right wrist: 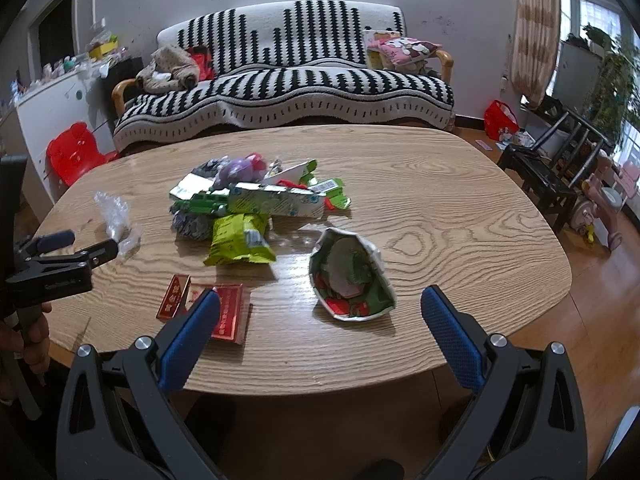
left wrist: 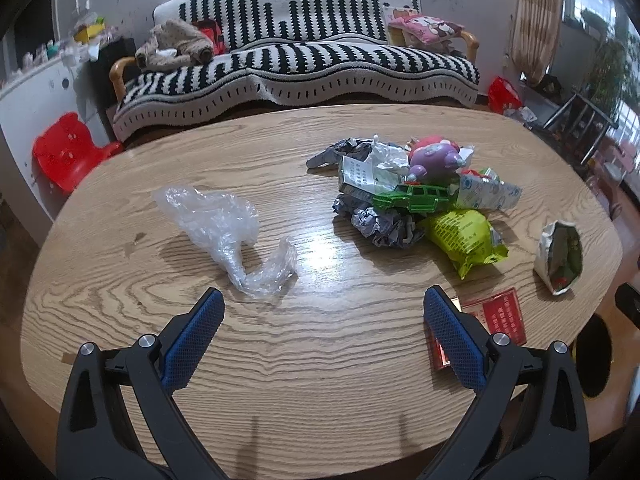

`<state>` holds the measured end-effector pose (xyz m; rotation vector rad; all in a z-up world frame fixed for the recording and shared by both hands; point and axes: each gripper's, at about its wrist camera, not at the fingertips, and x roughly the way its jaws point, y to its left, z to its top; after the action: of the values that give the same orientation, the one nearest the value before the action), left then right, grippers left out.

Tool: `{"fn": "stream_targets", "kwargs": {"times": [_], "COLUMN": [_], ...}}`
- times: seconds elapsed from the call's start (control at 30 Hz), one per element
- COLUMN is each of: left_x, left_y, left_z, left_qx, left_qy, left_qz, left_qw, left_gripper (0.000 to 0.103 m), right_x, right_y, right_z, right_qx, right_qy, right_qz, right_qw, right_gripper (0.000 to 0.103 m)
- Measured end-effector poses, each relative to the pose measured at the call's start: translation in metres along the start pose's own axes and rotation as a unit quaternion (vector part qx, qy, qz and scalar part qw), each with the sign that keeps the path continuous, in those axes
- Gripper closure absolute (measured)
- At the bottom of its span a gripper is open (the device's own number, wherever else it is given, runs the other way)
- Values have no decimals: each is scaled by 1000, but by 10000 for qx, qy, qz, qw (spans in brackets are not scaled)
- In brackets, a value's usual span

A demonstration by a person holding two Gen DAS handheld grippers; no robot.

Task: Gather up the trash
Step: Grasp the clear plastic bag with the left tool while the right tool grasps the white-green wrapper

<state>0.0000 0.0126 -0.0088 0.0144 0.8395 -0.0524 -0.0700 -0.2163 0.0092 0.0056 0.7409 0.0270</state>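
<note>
Both the left claw (left wrist: 323, 298) and right claw (right wrist: 320, 300) hover spread wide and empty over the wooden desk (left wrist: 320, 360), where the trash pile (left wrist: 408, 200) lies just right of a crumpled clear plastic bag (left wrist: 228, 232).

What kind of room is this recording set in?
Most likely a home living room: a striped-covered sofa behind a wooden table, a child's red chair, and toys on the floor.

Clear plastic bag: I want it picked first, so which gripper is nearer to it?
Left. The left gripper sits just short of the clear plastic bag; the right gripper faces the open snack wrapper, farther away.
</note>
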Motion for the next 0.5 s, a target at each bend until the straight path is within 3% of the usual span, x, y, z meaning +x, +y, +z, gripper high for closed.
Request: {"fn": "stream_targets", "kwargs": {"times": [0.3,0.5], "left_x": [14,45], "left_y": [50,64], "left_z": [12,31], "left_qx": [-674,-610], "left_qy": [384,670], "left_qz": [-68,109], "left_qw": [9970,9958], "left_gripper": [6,6], "right_x": [30,72], "right_y": [-20,-24], "right_z": [12,21], "right_qx": [287,357], "right_qy": [348,720], "right_qz": [-19,24], "right_qw": [9990,9968], "right_gripper": [6,6]}}
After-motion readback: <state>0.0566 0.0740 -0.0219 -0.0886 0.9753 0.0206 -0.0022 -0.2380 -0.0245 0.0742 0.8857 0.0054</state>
